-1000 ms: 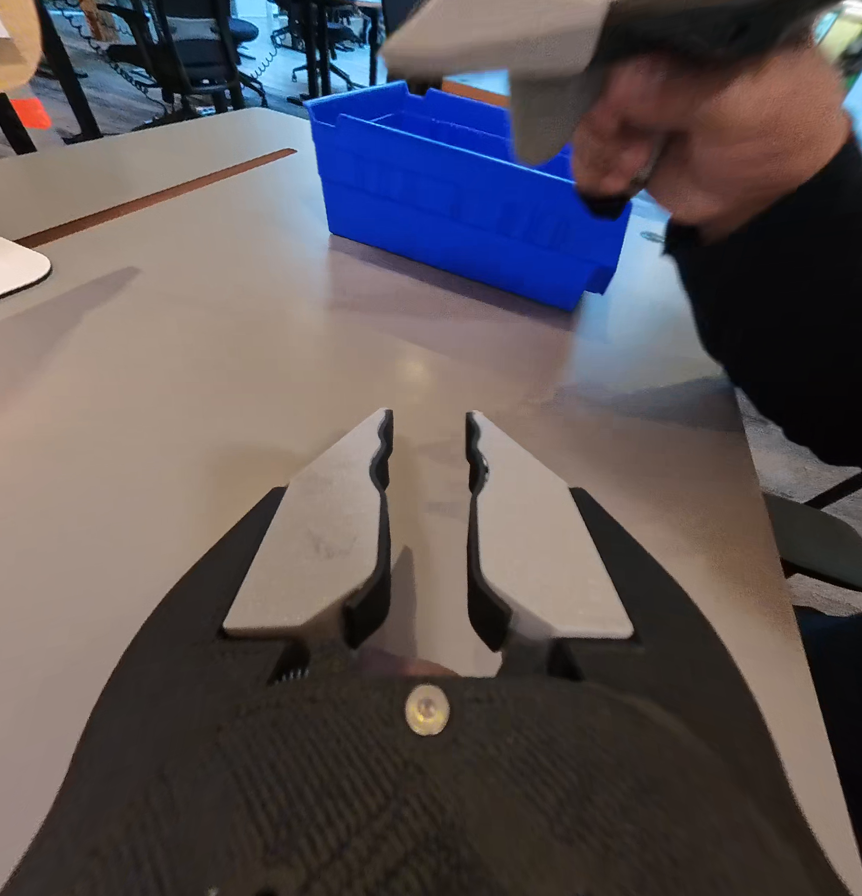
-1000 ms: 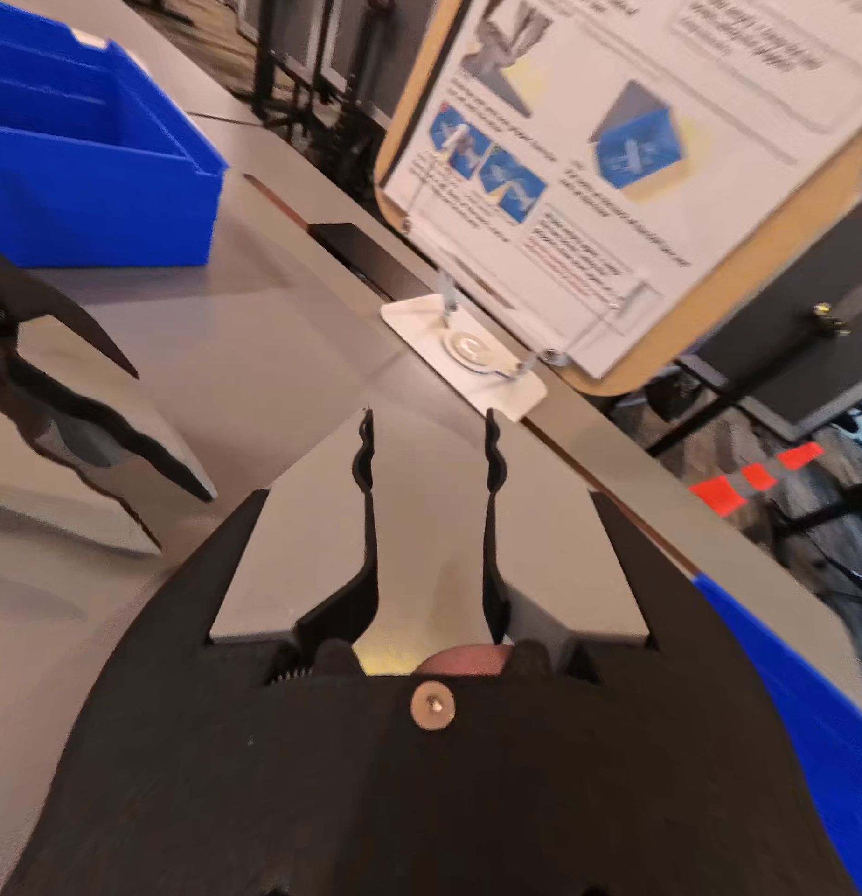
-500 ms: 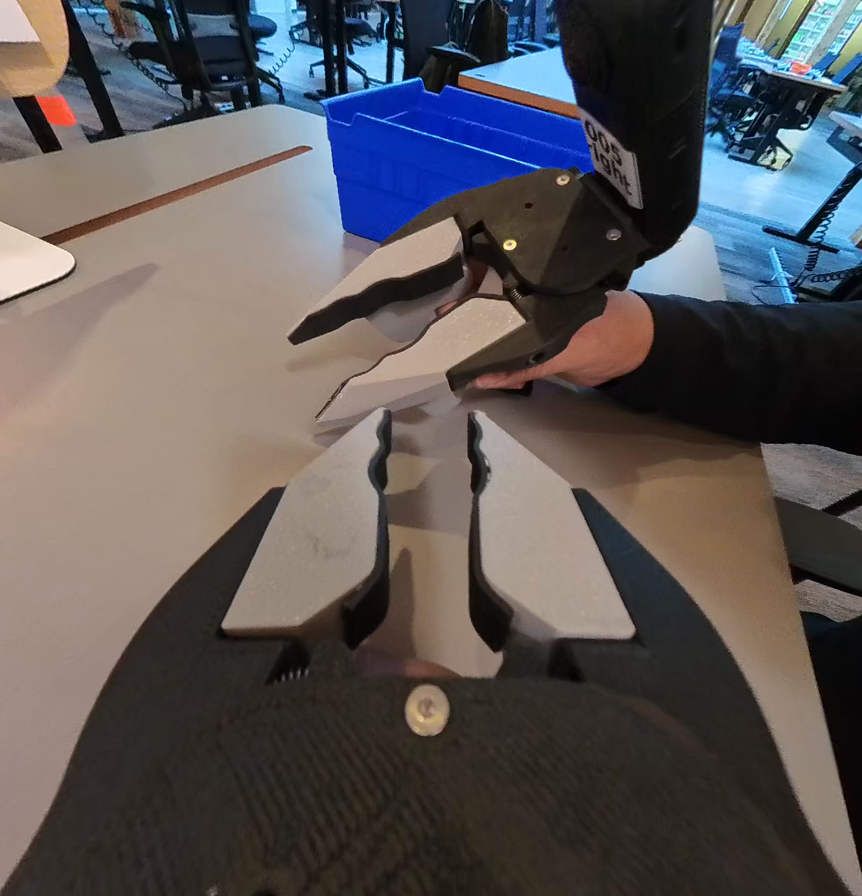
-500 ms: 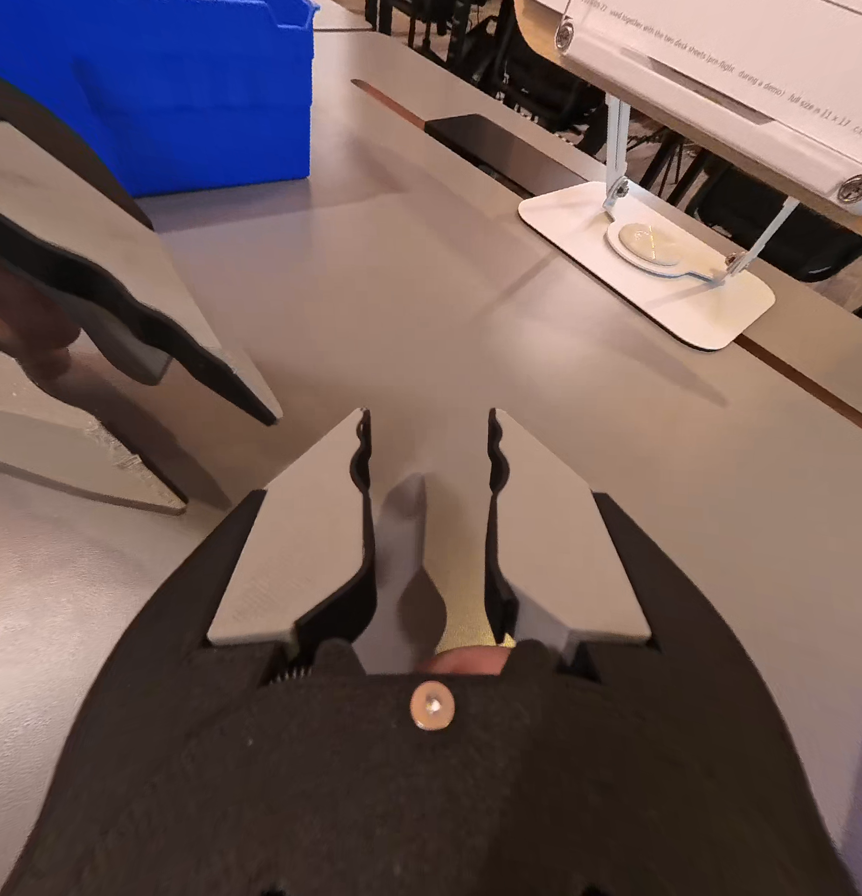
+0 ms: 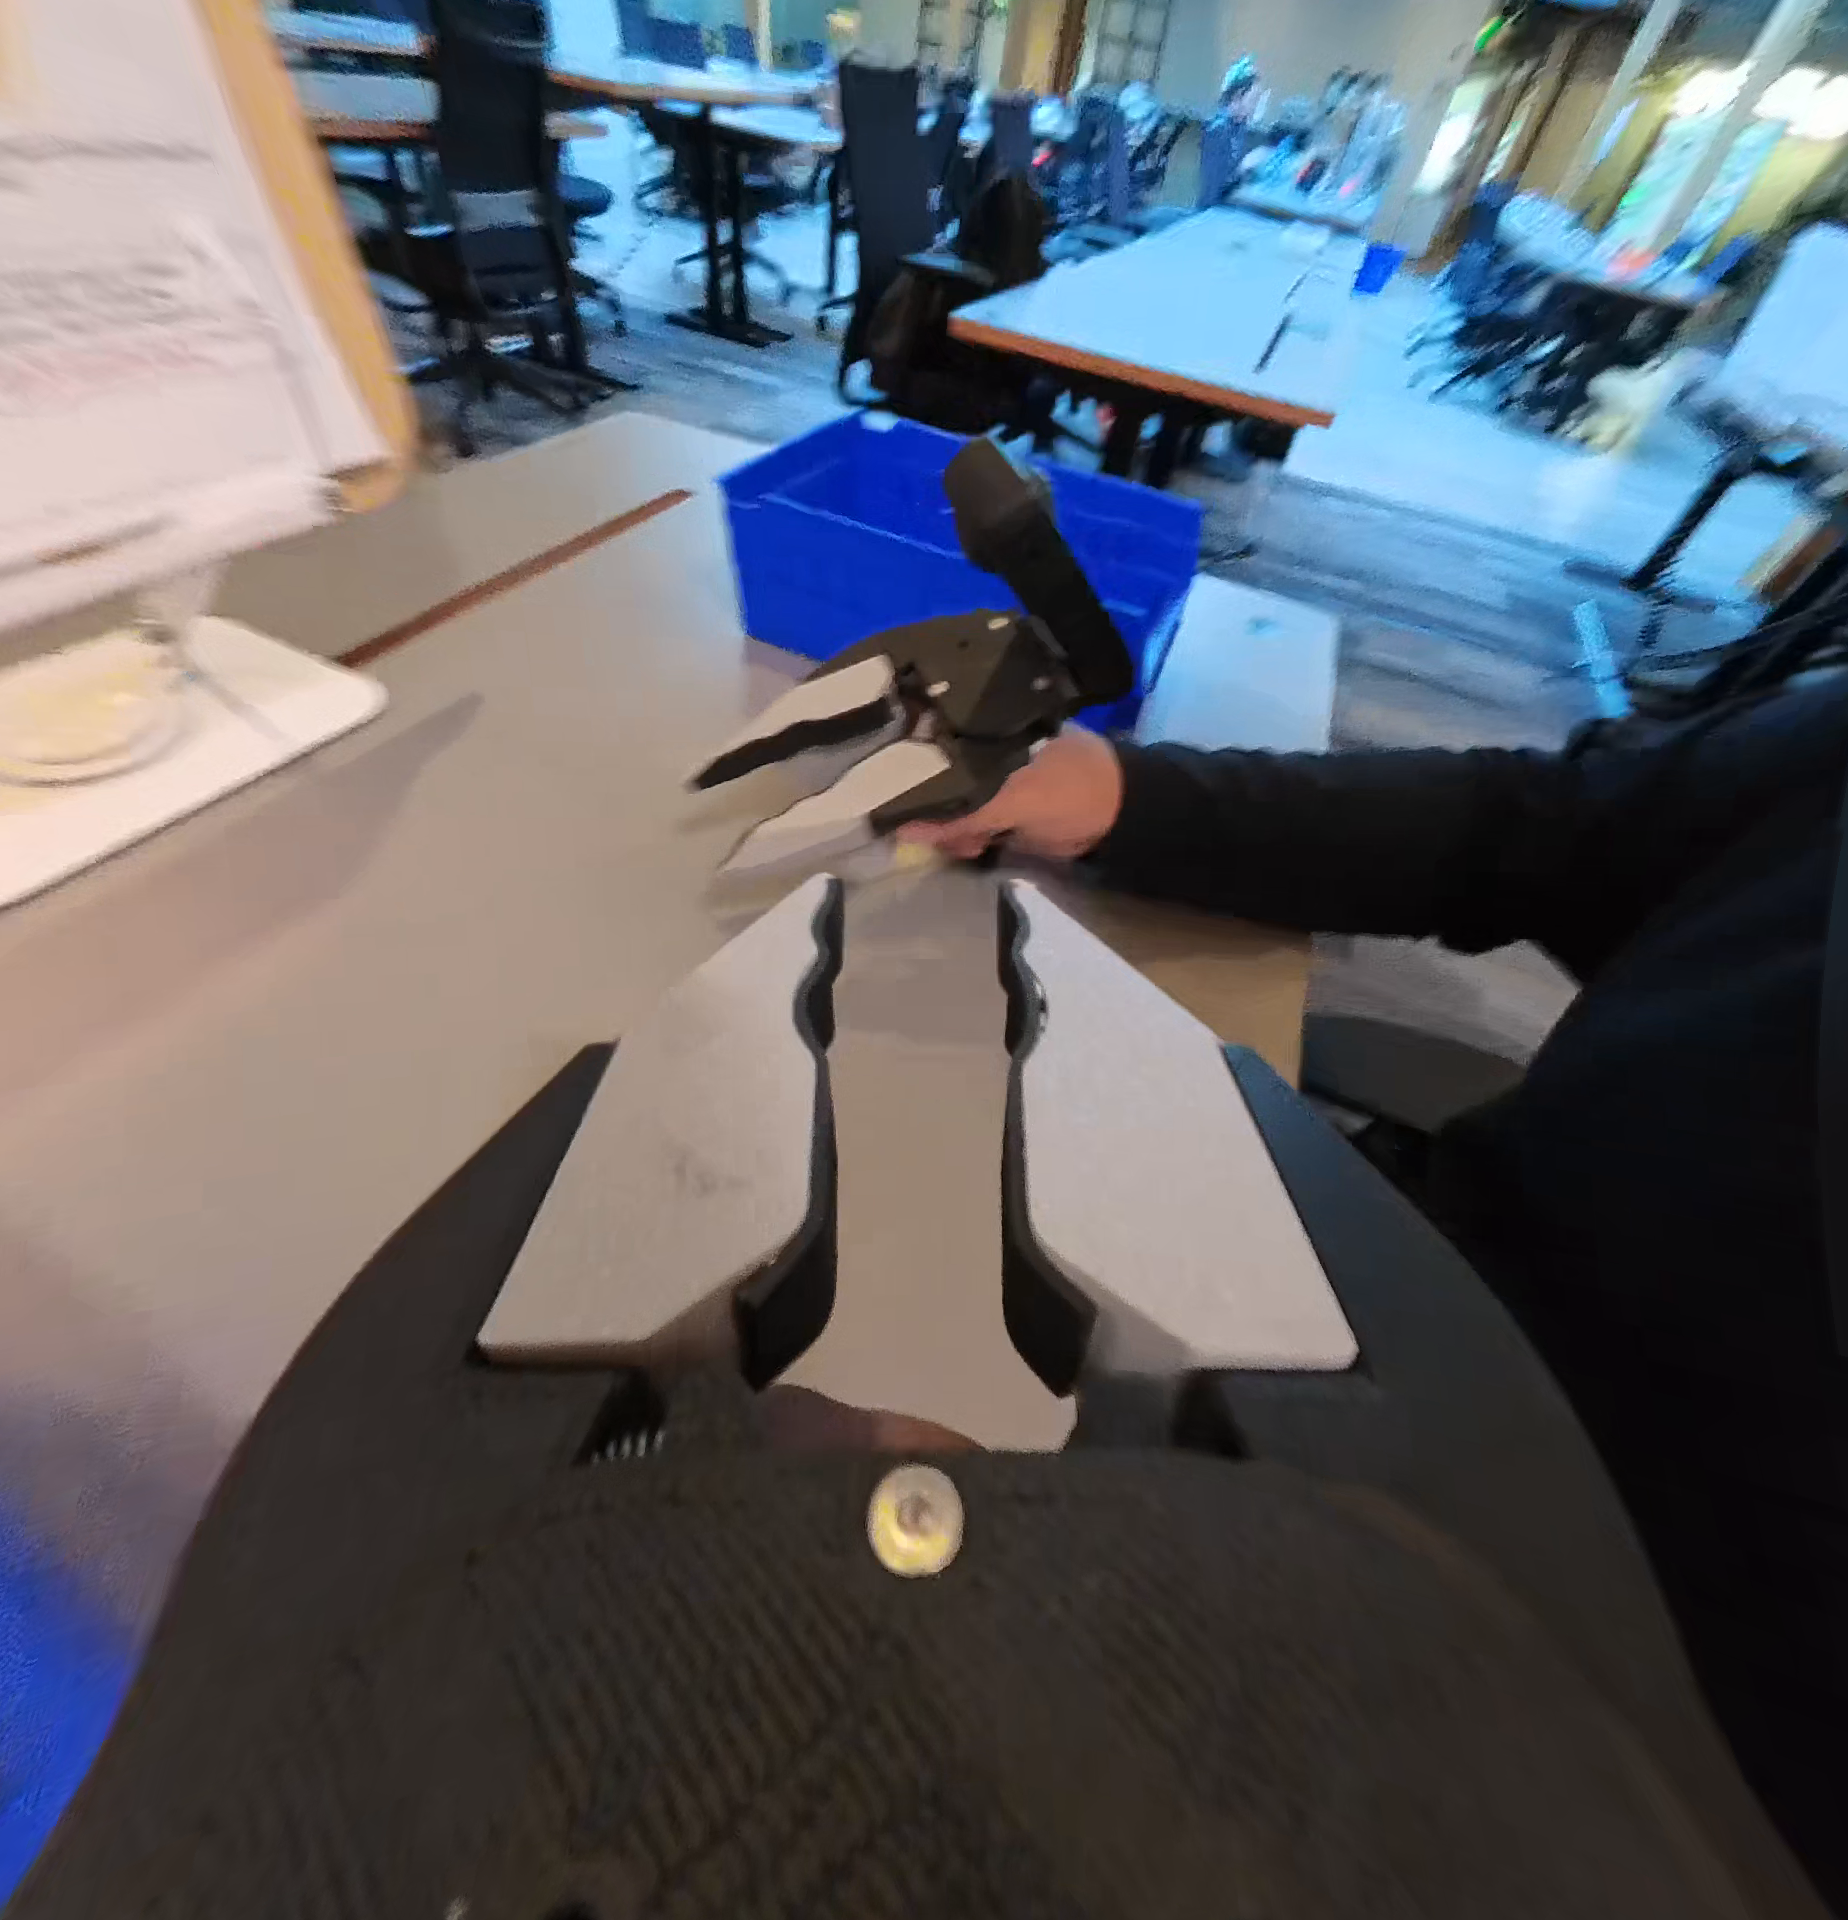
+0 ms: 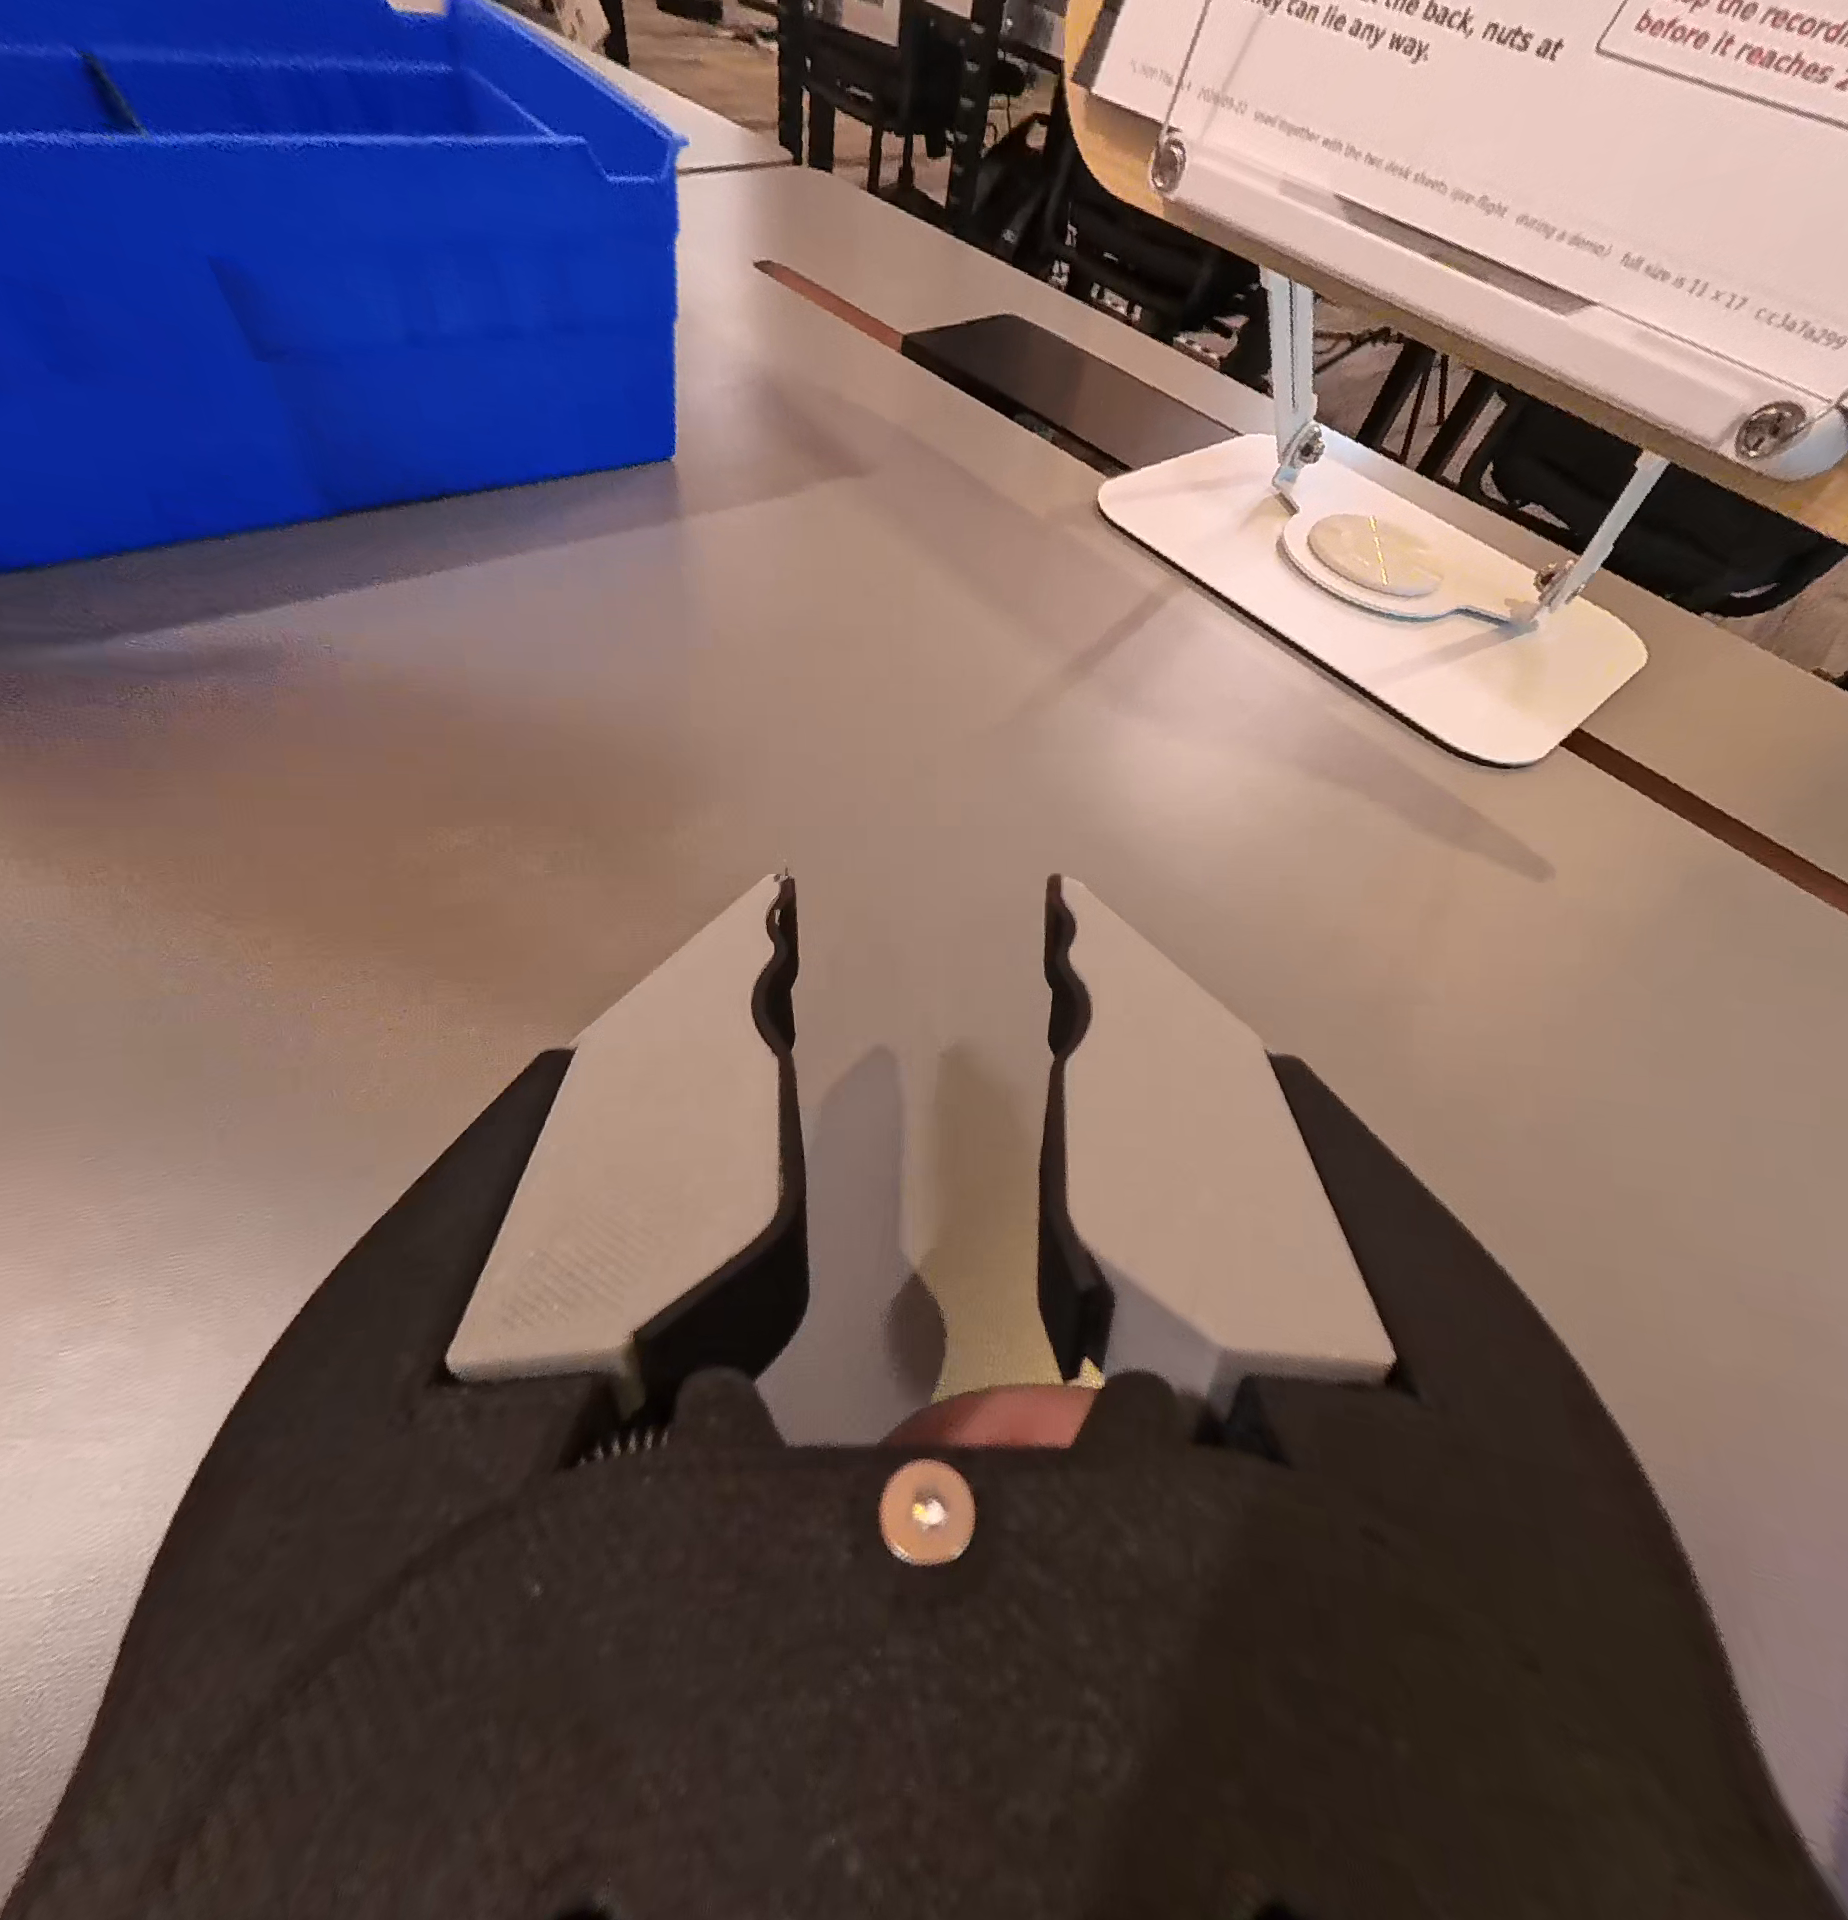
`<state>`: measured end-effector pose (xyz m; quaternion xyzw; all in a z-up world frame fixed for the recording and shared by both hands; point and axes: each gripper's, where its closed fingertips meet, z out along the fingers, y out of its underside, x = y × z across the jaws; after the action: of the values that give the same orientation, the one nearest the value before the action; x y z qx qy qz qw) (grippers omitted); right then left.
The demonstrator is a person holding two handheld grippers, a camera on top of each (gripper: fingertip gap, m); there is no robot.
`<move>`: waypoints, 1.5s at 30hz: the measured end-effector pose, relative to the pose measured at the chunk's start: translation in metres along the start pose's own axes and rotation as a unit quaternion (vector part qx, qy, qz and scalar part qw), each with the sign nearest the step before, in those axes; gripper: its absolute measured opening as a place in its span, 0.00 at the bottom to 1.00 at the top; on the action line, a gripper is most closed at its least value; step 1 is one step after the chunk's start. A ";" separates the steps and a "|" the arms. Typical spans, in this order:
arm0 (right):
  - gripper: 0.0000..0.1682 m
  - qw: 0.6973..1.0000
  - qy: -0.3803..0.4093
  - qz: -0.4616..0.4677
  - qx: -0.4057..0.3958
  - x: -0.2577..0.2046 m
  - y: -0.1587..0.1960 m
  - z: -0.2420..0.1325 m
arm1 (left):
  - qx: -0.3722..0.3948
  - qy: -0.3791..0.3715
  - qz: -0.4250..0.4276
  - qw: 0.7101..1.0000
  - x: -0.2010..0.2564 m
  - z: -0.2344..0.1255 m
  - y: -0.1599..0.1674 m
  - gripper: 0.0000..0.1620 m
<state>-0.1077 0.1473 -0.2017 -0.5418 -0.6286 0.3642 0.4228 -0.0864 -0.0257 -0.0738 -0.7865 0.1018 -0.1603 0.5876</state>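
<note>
The right tongs (image 6: 920, 894) hang low over the grey surface (image 6: 587, 779), their two grey fingers (image 6: 681, 1122) spread apart with nothing between them but bare tabletop. Ahead and to their left stands a blue bin (image 6: 307, 291) with inner dividers. Ahead and to their right sits a white stand base (image 6: 1398, 613) on the surface, carrying a tilted board with printed sheets (image 6: 1522, 156). A dark strip (image 6: 1055, 379) lies beyond, between bin and stand.

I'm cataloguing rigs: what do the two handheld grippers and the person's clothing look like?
Both the left gripper and the right gripper have black textured bodies, flat grey pointed fingers with wavy black inner edges, and a silver screw. The arm wears a black sleeve.
</note>
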 end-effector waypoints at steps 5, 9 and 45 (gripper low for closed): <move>0.27 1.000 -0.008 -0.012 0.003 -0.008 -0.003 -0.001 | -0.185 -0.089 0.010 0.979 -0.066 -0.124 0.039 0.14; 0.27 1.000 -0.011 -0.017 -0.002 -0.011 -0.001 0.001 | -0.378 -0.119 -0.012 0.918 -0.122 -0.168 0.124 0.08; 0.25 1.000 -0.005 -0.012 0.004 -0.006 -0.005 -0.003 | -0.559 -0.055 -0.040 0.827 -0.127 -0.159 0.217 0.06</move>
<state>-0.1069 0.1404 -0.1967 -0.5304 -0.6361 0.3641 0.4260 -0.2577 -0.1860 -0.2571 -0.9913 0.1103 -0.0560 0.0454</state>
